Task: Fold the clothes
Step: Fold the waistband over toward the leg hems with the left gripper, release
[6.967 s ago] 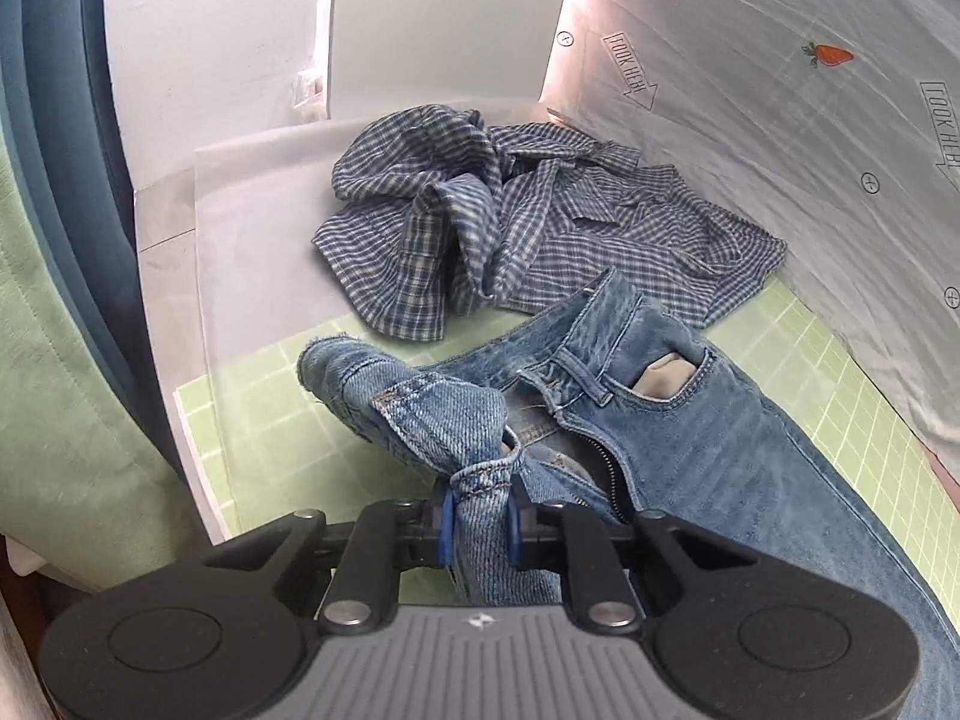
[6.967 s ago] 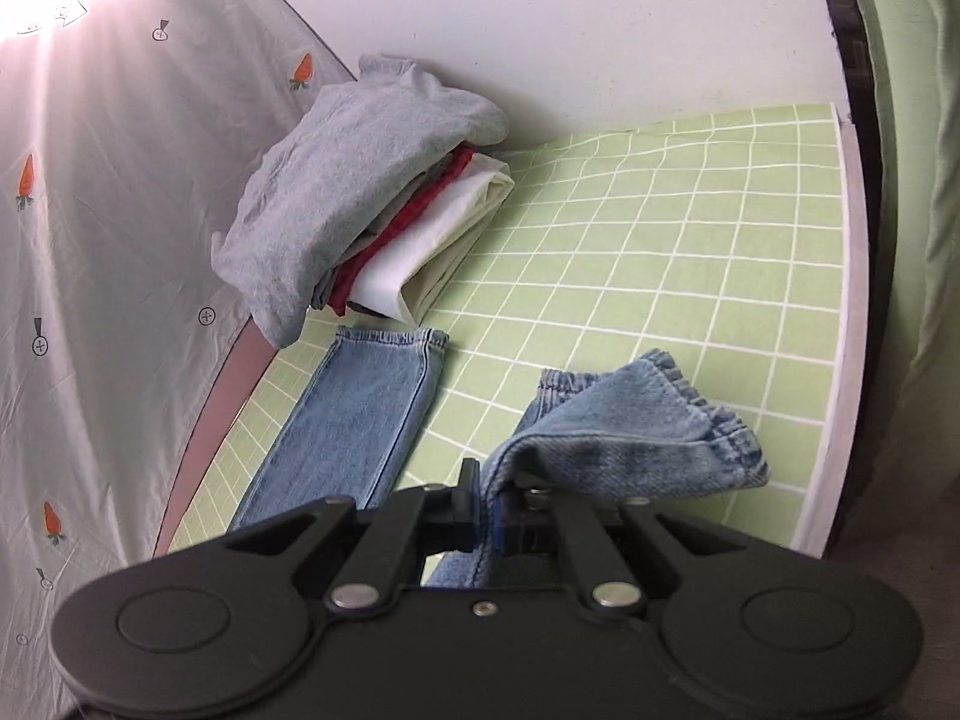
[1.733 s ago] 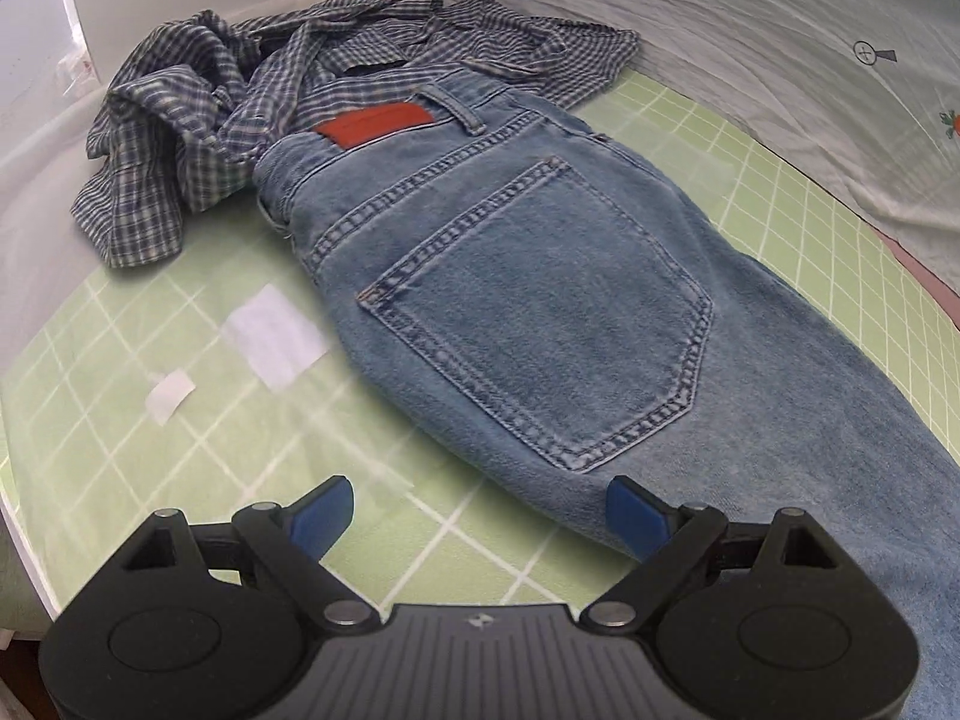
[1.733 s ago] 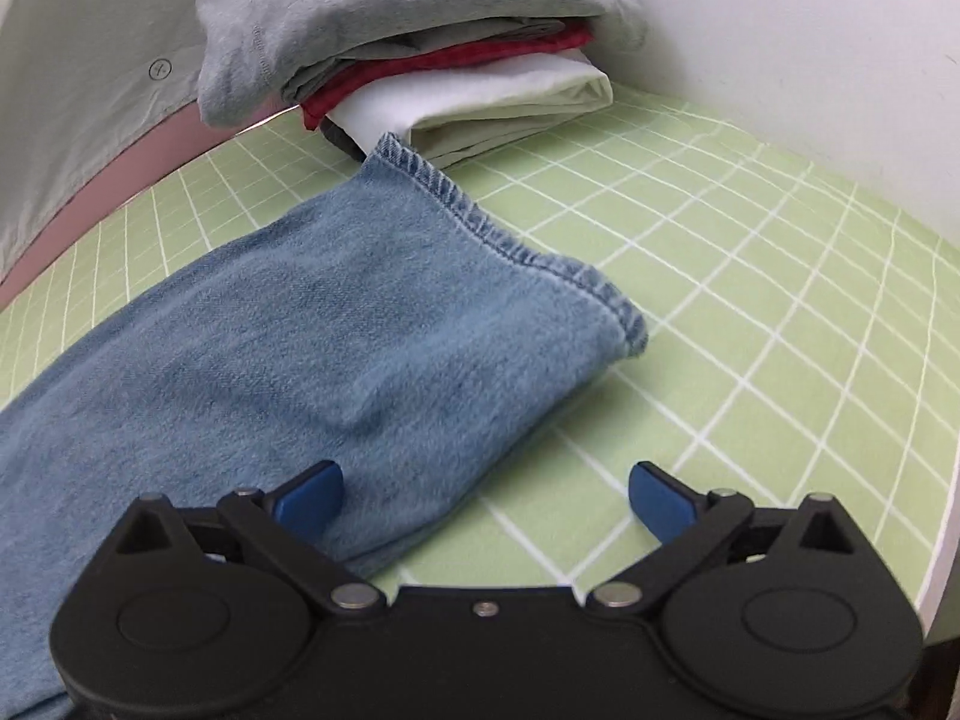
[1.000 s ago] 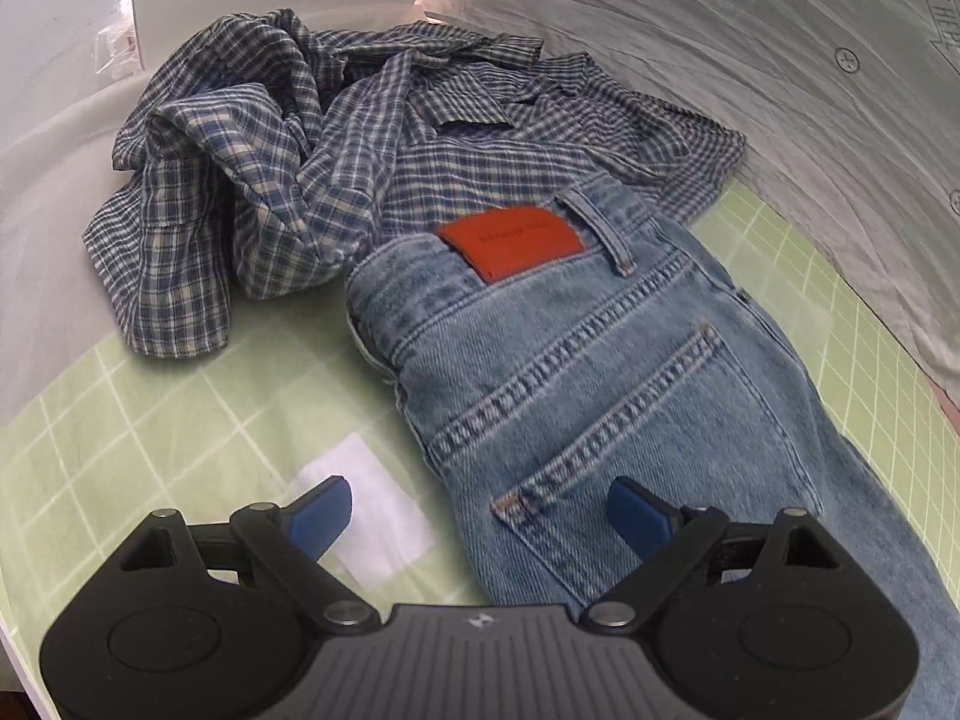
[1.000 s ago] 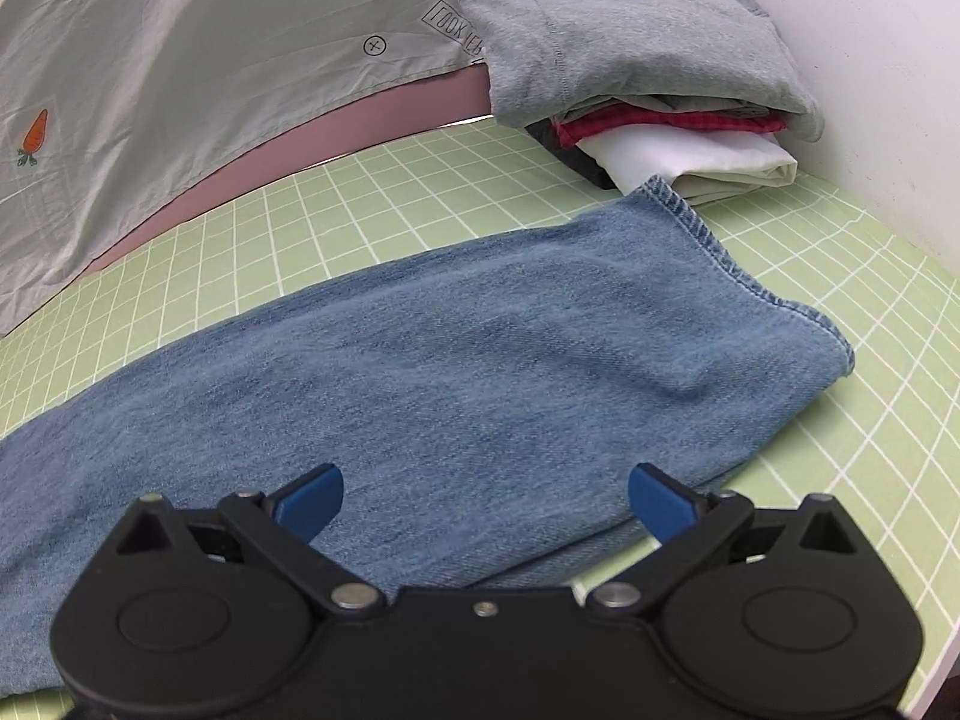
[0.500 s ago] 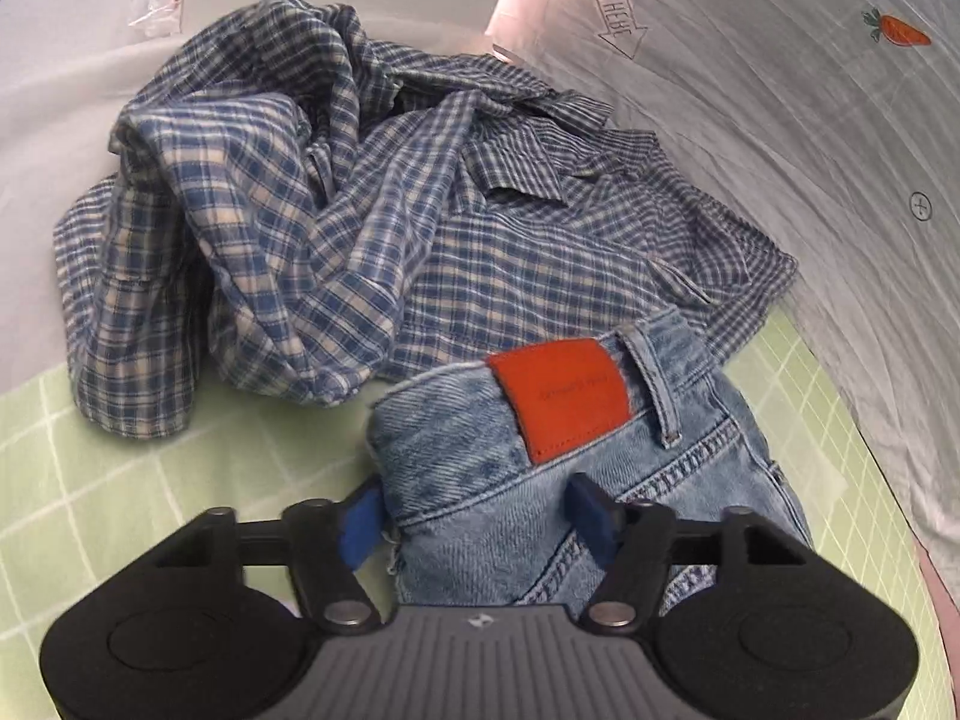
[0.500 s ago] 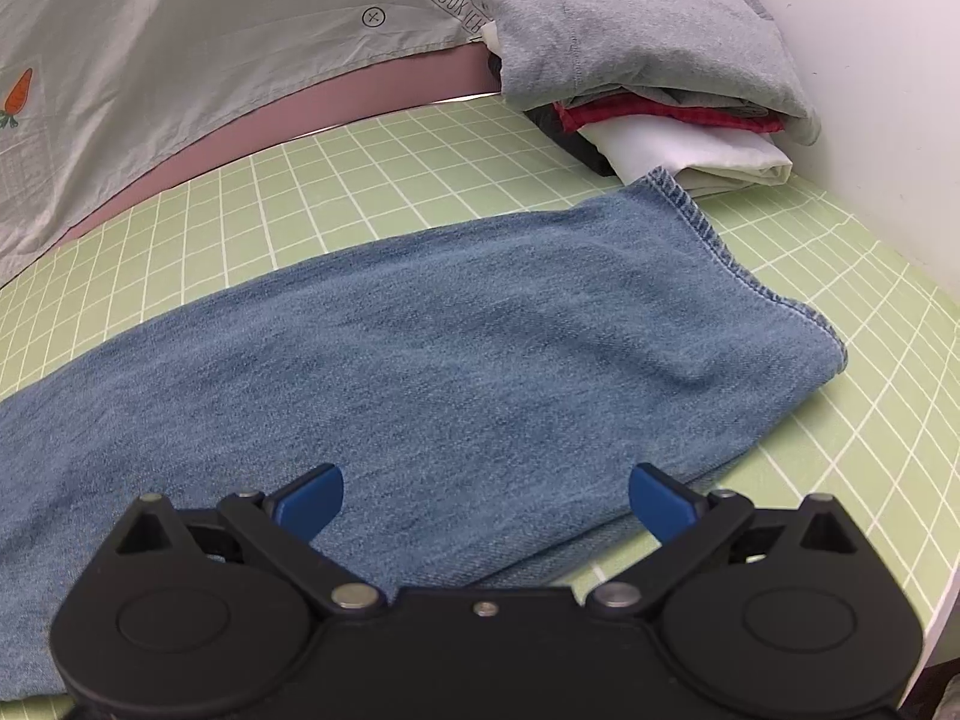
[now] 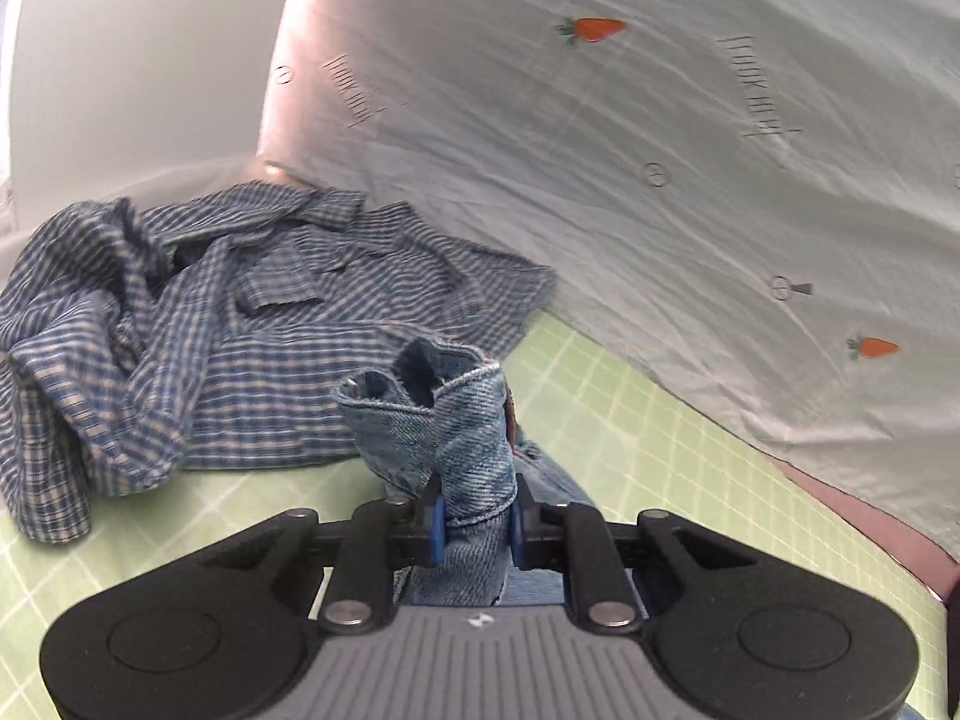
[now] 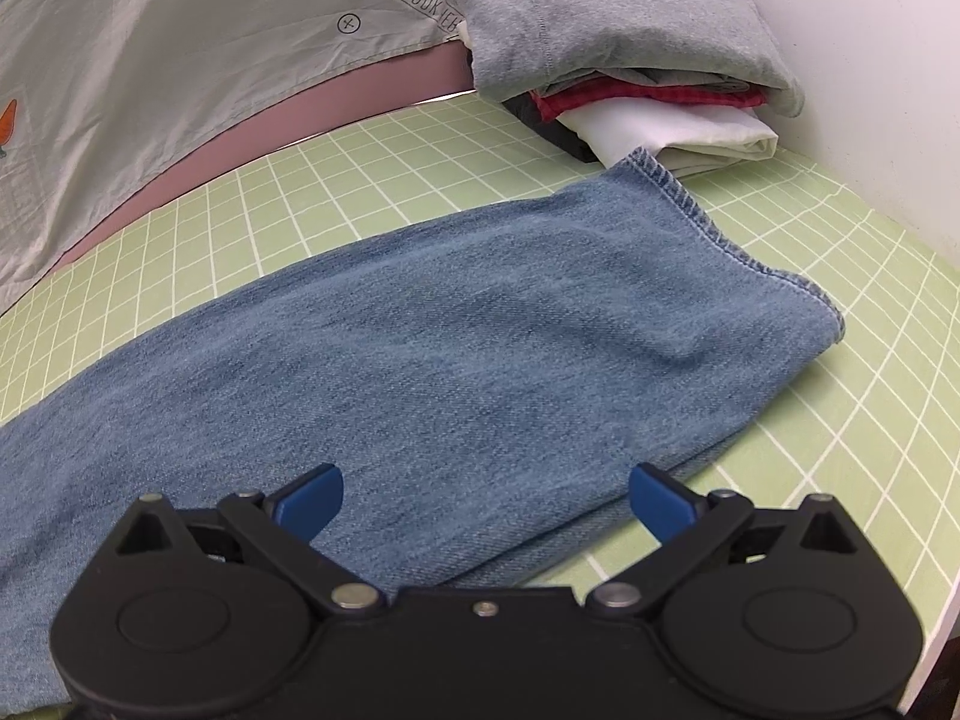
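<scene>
Green gridded surface (image 10: 420, 180) under both views, pale carrot-print sheet (image 9: 660, 150) behind.

Left tool (image 9: 474, 519), bottom centre of its frame: just been closing, now clenched on a bunched fold of jeans (image 9: 462, 420) at the waistband, blue pads (image 9: 433, 519) pressing the denim from both sides. Waistband raised off the surface, standing upright above the pads, open at the top. Just beyond, filling the left middle of the frame: crumpled blue checked shirt (image 9: 180, 312).

Right tool (image 10: 486, 498), bottom centre of its frame: released, blue pads (image 10: 312, 495) spread wide above the jeans leg, gripping nothing. Leg flat across the middle of the frame, hem at right. Beyond the hem, upper right: stack of folded clothes (image 10: 630, 60), grey on top, red and white beneath.
</scene>
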